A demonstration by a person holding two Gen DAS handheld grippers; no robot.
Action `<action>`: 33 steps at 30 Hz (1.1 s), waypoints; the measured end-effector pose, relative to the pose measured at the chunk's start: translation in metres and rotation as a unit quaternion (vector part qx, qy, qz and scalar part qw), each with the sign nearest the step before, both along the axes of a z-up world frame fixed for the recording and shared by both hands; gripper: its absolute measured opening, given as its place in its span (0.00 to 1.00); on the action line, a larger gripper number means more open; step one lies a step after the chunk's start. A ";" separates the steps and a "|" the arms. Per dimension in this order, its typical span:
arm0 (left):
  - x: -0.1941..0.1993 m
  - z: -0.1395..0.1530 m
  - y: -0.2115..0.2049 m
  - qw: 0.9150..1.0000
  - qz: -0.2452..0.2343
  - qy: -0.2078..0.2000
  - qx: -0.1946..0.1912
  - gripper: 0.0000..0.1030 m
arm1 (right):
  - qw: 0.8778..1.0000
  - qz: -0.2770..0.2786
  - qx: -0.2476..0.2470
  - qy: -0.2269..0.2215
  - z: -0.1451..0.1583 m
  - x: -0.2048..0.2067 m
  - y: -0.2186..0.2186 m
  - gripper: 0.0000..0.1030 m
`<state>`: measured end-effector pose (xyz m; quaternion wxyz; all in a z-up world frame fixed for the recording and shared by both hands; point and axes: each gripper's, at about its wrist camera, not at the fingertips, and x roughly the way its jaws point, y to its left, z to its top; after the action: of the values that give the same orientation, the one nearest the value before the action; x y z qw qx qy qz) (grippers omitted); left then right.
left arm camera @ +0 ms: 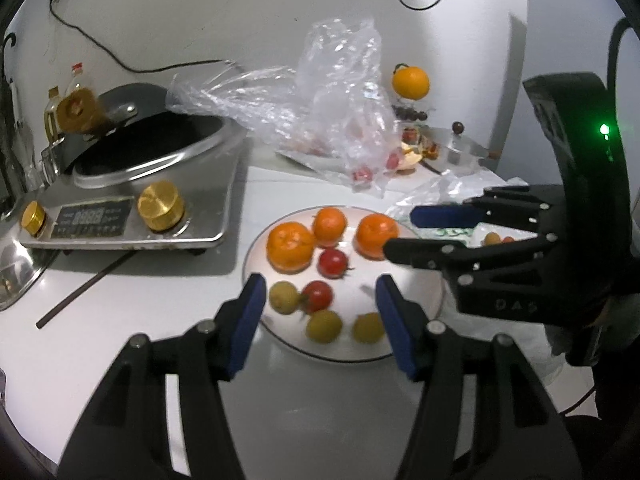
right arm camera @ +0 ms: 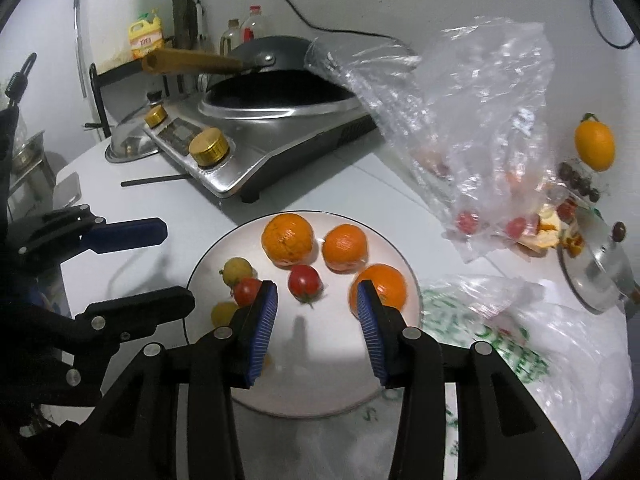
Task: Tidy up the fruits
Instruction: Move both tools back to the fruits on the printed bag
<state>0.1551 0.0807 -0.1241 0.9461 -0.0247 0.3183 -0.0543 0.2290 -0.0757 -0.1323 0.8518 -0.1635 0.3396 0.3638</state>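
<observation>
Left wrist view: my left claw (left arm camera: 320, 300) half-open, empty, over plate (left arm camera: 434, 300); yellow fruits (left arm camera: 324, 326) and tomato (left arm camera: 318, 295) lie between tips. Right claw (right arm camera: 316, 304) narrowly open, empty; tomato (right arm camera: 305, 282) at its twelve o'clock, orange (right arm camera: 382, 286) behind its right tip. Left nearer yellow ones.

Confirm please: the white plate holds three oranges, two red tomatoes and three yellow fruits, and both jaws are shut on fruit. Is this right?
Not quite. On the white plate the count is right, but neither gripper holds fruit: the left gripper and right gripper have open, empty jaws, as each wrist view shows.
</observation>
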 end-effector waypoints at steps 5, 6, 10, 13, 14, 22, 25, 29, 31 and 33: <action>-0.003 0.005 -0.021 1.000 -0.014 -0.003 0.007 0.57 | 1.000 -0.021 0.008 -0.005 0.006 -0.008 -0.029 0.42; -0.003 0.006 -0.026 1.000 -0.017 -0.003 0.009 0.57 | 1.000 -0.025 0.009 -0.006 0.007 -0.009 -0.034 0.42; -0.004 0.008 -0.043 1.000 -0.027 -0.002 0.015 0.57 | 0.999 -0.044 0.015 -0.008 0.010 -0.014 -0.061 0.42; -0.003 0.008 -0.056 0.999 -0.034 0.000 0.018 0.57 | 0.998 -0.057 0.019 -0.009 0.010 -0.015 -0.078 0.42; -0.004 0.008 -0.060 0.999 -0.036 0.001 0.019 0.57 | 0.998 -0.063 0.019 -0.009 0.009 -0.015 -0.085 0.42; 0.001 0.003 -0.098 0.998 -0.061 0.010 0.024 0.57 | 0.994 -0.106 0.019 -0.007 0.001 -0.013 -0.136 0.42; 0.003 0.002 -0.111 0.997 -0.069 0.012 0.024 0.57 | 0.993 -0.121 0.018 -0.004 -0.004 -0.013 -0.155 0.42; 0.006 0.002 -0.126 0.996 -0.078 0.012 0.027 0.57 | 0.991 -0.135 0.017 -0.001 -0.010 -0.009 -0.173 0.42; 0.008 0.001 -0.133 0.996 -0.083 0.014 0.028 0.57 | 0.990 -0.142 0.015 0.001 -0.015 -0.006 -0.181 0.42; 0.012 -0.001 -0.141 0.996 -0.088 0.018 0.030 0.57 | 0.989 -0.146 0.014 0.003 -0.019 -0.003 -0.187 0.42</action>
<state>0.1675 -0.0604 -0.1250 0.9321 0.0310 0.3379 -0.1269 0.2256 -0.2623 -0.1512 0.8971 -0.0986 0.3573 0.2405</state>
